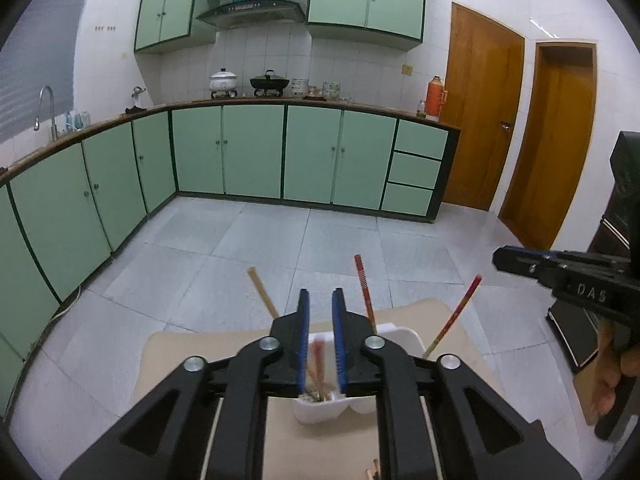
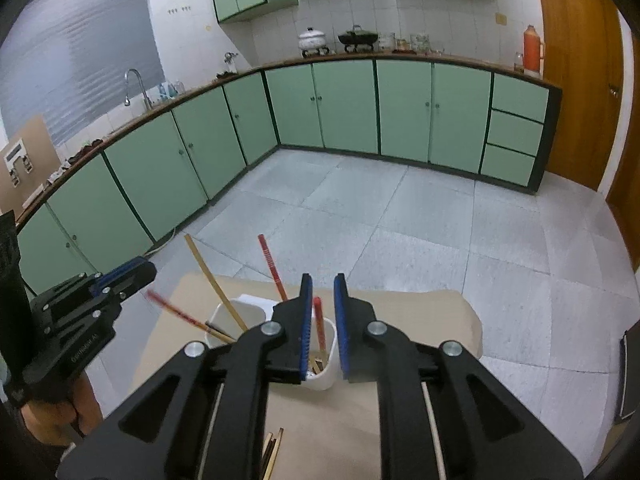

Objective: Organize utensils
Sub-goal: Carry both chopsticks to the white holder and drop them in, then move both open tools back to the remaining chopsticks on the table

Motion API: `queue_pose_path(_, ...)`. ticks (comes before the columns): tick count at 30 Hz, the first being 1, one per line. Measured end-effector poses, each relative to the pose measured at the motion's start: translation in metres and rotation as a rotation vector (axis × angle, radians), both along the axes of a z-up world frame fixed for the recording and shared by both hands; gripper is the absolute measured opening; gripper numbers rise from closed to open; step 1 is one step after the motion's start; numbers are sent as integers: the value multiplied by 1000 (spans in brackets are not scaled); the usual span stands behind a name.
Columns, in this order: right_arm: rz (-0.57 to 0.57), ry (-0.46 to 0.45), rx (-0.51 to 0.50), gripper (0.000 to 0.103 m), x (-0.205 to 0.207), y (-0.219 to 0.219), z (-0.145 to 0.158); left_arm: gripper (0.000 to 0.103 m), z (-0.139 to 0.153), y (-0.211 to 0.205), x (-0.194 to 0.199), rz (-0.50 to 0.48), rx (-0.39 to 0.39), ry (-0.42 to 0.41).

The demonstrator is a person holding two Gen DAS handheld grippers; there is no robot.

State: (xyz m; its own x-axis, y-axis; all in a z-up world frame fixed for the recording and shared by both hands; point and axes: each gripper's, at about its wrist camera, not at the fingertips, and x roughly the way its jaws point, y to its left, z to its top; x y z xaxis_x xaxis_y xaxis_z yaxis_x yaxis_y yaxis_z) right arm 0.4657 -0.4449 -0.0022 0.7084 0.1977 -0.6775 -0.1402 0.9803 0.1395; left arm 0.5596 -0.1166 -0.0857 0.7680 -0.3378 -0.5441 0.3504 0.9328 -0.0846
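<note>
Floor tiles point(image 1: 280, 240) lay open beyond the far edge of the worktop point(image 2: 420, 312). The white holder point(image 1: 320, 410) stood mid-worktop, with red chopsticks point(image 1: 365, 286) and a bamboo chopstick point(image 2: 214, 280) leaning out. Both the left gripper point(image 1: 321, 336) and the right gripper point(image 2: 322, 320) were spread above the holder, gripping nothing. Loose chopsticks point(image 2: 273, 454) nearer than the holder were cut off by the gripper body; the holder's contents were blurred.

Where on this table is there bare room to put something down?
Bare tabletop lies right of the white holder, out to the table's right edge. It is crowded left of it, where chopsticks lean out toward the left claw.
</note>
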Motion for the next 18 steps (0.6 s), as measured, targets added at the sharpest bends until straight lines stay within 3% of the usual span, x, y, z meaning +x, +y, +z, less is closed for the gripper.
queue_pose_path(4,19,-66,36,21,-45,-7,13,23,15,21,-34,-9,19,-48)
queue_pose_path(6,26,-104,33,26,-72,-11,13,33,18,37,-58,-19,9,-65)
queue_pose_path(9,43,-143,12,30,-131,-13,-8,44,9,58,-102,-24,11,-87)
queue_pose_path(14,76,-80,-50,33,-237,8,-104,51,-37,75,-180,-14,82,-116)
queue_pose_path(18,91,-12,-79,33,-296,35,-171,52,-93,82,-234,-23,60,-32)
